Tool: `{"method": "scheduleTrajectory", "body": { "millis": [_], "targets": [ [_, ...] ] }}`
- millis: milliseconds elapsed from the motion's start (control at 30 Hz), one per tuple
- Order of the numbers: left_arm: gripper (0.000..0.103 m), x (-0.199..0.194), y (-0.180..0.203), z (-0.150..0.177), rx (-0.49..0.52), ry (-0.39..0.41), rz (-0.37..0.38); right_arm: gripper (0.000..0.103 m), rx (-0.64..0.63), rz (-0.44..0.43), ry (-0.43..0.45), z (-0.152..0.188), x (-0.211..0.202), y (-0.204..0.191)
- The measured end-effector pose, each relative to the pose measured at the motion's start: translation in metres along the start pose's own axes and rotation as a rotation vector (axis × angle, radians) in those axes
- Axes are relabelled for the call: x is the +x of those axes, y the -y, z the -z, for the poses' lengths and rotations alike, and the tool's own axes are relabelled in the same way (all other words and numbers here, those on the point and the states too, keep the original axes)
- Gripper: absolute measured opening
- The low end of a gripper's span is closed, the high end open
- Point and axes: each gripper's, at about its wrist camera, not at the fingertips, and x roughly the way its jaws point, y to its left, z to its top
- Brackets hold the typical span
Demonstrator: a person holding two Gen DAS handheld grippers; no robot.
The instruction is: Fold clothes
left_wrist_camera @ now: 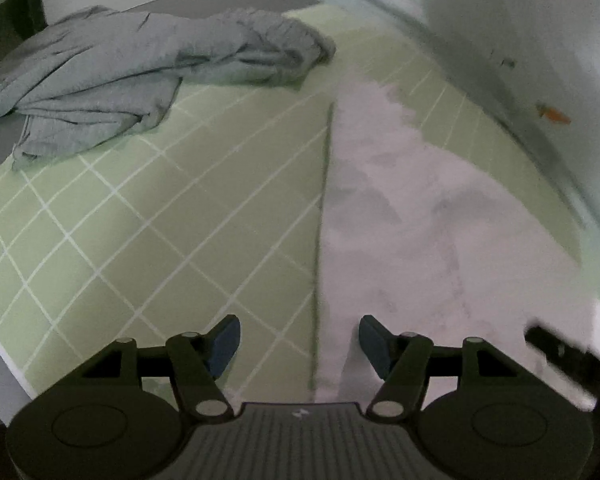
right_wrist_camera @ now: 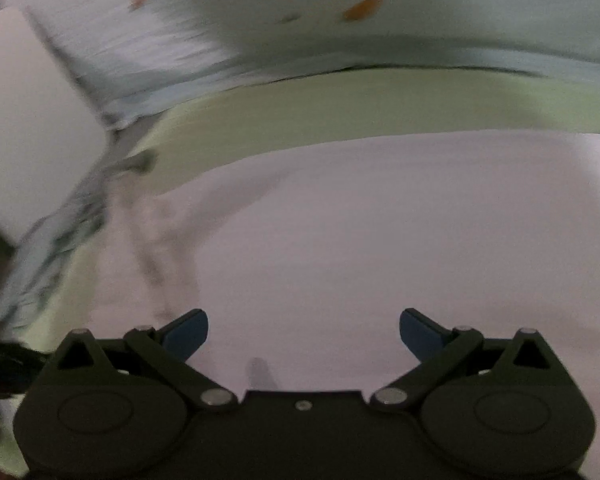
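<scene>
A pale pink garment (left_wrist_camera: 420, 220) lies flat on the green grid mat (left_wrist_camera: 140, 220), its straight left edge running up the middle of the left wrist view. My left gripper (left_wrist_camera: 300, 344) is open and empty, hovering over that edge near the garment's near end. The garment fills the right wrist view (right_wrist_camera: 380, 240). My right gripper (right_wrist_camera: 304, 332) is open and empty just above the cloth. A crumpled grey garment (left_wrist_camera: 140, 68) lies at the mat's far left corner.
A pale blue-white cloth with small orange prints (right_wrist_camera: 360, 20) borders the mat's far side and shows in the left wrist view (left_wrist_camera: 540, 60). A white block (right_wrist_camera: 28, 120) stands at the left. The other gripper's black body (left_wrist_camera: 568, 356) shows at the right.
</scene>
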Motion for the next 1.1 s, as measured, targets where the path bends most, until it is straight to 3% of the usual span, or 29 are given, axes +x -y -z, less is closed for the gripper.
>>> {"method": "scheduleTrajectory", "body": {
  "millis": [233, 400, 533, 600, 633, 667, 733, 767, 800, 1100],
  "targets": [
    [0.071, 0.009, -0.001, 0.0, -0.007, -0.046, -0.027, 0.102, -0.092, -0.122, -0.035, -0.013, 0.048, -0.046],
    [0.076, 0.016, -0.003, -0.008, -0.023, -0.053, -0.034, 0.093, -0.179, -0.159, -0.044, -0.018, 0.066, -0.069],
    [0.082, 0.018, 0.0, -0.011, -0.019, -0.054, -0.035, 0.067, -0.204, -0.21, -0.063, -0.02, 0.075, -0.077],
    [0.085, 0.02, 0.002, -0.011, -0.01, -0.054, -0.036, 0.066, -0.22, -0.209, -0.063, -0.018, 0.078, -0.08],
    [0.086, 0.02, 0.003, -0.011, -0.005, -0.055, -0.039, 0.06, -0.23, -0.211, -0.057, -0.017, 0.078, -0.081],
    [0.086, 0.021, 0.005, -0.012, 0.0, -0.056, -0.041, 0.048, -0.237, -0.216, -0.057, -0.016, 0.079, -0.082],
    [0.089, 0.023, 0.008, -0.012, 0.004, -0.057, -0.046, 0.034, -0.249, -0.22, -0.06, -0.017, 0.078, -0.083],
    [0.089, 0.023, 0.009, -0.012, 0.007, -0.059, -0.051, 0.013, -0.26, -0.214, -0.056, -0.017, 0.076, -0.083],
    [0.089, 0.024, 0.009, -0.013, 0.008, -0.06, -0.054, 0.004, -0.268, -0.207, -0.05, -0.017, 0.075, -0.082],
    [0.089, 0.019, 0.015, -0.016, -0.002, -0.053, -0.058, 0.002, -0.261, -0.184, 0.097, -0.022, 0.028, -0.069]
  ]
}}
